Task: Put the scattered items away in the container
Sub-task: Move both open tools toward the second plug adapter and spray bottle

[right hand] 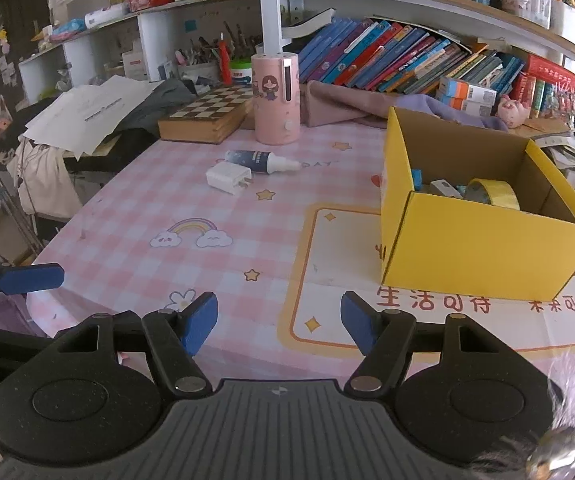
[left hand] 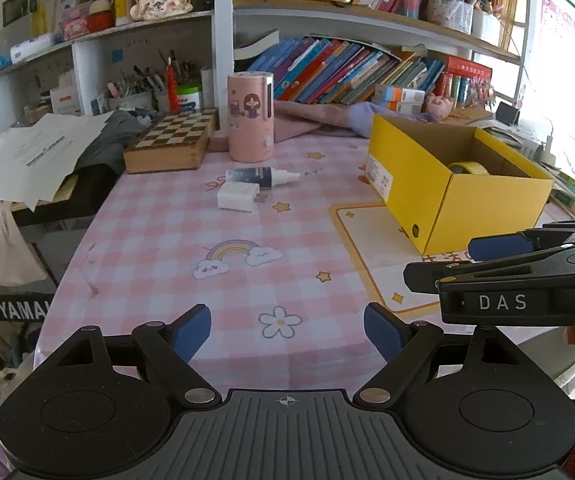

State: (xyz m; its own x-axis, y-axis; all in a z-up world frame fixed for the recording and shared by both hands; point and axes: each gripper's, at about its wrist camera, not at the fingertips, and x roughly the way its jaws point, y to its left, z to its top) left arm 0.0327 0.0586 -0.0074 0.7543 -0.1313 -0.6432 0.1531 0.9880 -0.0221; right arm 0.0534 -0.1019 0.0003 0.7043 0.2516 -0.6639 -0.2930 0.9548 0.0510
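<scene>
Two loose items are left on the pink checked tablecloth (right hand: 215, 248); biggest thing on it is the yellow box (right hand: 483, 236), the container, at abt 2 o'clock in the right wrist view, open-topped, already holding a yellow tape roll (right hand: 491, 194) plus a few small bits I can't ID; next down in size, pink cylinder (right hand: 276, 98) and chessboard box (right hand: 203, 114) stand at 12 and 11 o'clock toward the back, prob. not part of the job.

Targets: spray bottle (right hand: 261, 161), dark blue label w/ white nozzle, lying on its side at 12 o'clock, mid-table; white charger plug (right hand: 226, 178) just beside it, on the near side, touching or nearly so, can't tell which; both well apart from the box.

Left gripper (left hand: 287, 330): jaws wide, nothing btwn them, above bare cloth near the table edge; right gripper (right hand: 278, 322): jaws partly spread, also empty, likewise near the table's front edge; the two tools sit side by side.

Step, as I read it: btwn picks, lining up for the next item. Next move calls for reaching fwd toward 12 o'clock, dropping low over the bottle or plug, straddling one w/o nudging its neighbour, closing, then carrying over to the box at 2 o'clock; bottle is round, may roll, so grip across its body.
</scene>
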